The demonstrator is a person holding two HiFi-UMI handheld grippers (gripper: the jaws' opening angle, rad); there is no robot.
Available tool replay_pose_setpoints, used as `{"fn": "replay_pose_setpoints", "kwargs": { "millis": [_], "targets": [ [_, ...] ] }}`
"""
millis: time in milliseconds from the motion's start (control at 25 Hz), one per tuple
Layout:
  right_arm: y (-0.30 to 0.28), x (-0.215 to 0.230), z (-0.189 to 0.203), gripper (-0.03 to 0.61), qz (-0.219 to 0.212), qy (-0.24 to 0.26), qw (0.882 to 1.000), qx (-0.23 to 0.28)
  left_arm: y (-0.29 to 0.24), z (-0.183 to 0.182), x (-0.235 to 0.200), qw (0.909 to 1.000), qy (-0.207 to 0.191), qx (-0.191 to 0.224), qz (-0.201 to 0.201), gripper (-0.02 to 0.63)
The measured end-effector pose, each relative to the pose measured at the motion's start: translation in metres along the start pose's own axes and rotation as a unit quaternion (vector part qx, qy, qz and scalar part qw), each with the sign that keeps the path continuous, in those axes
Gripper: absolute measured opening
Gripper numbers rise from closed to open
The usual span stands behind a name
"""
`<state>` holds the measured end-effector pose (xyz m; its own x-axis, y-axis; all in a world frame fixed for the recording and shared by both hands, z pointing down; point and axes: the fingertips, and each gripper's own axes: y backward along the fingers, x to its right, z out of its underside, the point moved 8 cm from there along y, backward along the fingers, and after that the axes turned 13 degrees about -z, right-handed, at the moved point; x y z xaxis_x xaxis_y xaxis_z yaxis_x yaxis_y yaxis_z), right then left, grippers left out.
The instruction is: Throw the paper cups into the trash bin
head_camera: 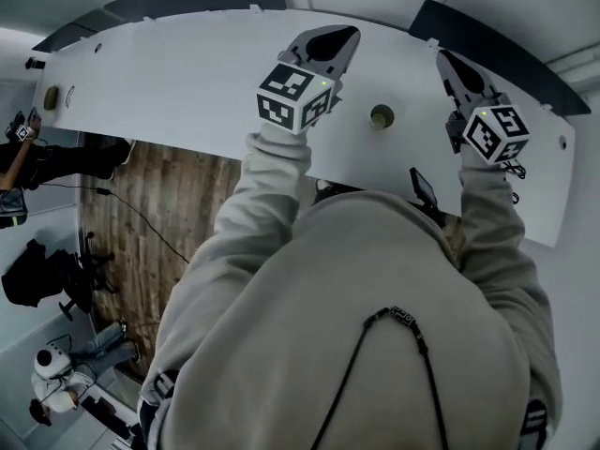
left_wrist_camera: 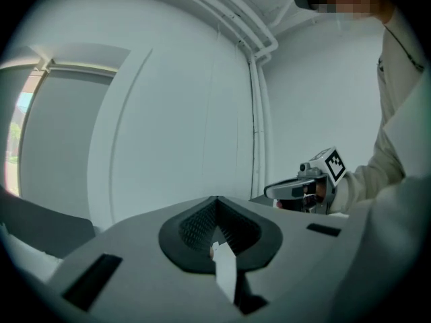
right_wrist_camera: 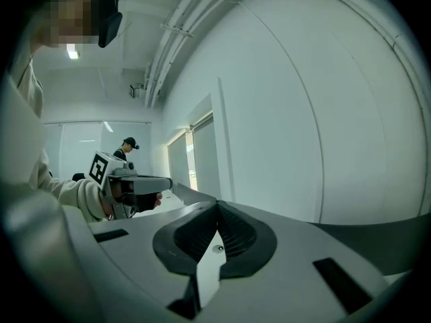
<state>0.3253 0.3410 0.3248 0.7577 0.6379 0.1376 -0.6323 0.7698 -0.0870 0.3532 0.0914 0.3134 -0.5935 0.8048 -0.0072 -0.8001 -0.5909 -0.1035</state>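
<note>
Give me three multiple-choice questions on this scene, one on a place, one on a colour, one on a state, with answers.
1. Relative to the left gripper and right gripper, the small round object on the table lies: A left of both; B between them; C right of both.
2. The table is: A white; B black; C red.
3. Both grippers are: A open; B shut on cups; C shut, empty.
B, the head view shows it between them; A, its top is white; C, each gripper view shows jaws together on nothing.
</note>
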Motion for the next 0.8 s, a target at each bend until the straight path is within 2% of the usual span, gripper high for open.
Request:
{"fn": "replay_pose_setpoints", "kwargs": {
  "millis": [200, 480, 800],
  "targets": [
    [-0.003, 0.011, 0.002, 0.018, 0.01, -0.006, 1.0, 0.001, -0.024, 0.005, 0.003, 0.9997, -0.008, -0.012, 0.018, 0.002],
    [-0.026, 0.036, -0.005, 0.018, -0.01, -0.008, 1.0, -0.004, -0.044, 0.005, -0.008, 0.9999, 0.002, -0.014, 0.003, 0.002],
    [-0.038, 0.032, -0.009, 0.018, -0.038, -0.013, 0.999, -0.02, -0.035, 0.003, -0.005, 0.9996, 0.012, -0.024, -0.011, 0.002]
  ]
}}
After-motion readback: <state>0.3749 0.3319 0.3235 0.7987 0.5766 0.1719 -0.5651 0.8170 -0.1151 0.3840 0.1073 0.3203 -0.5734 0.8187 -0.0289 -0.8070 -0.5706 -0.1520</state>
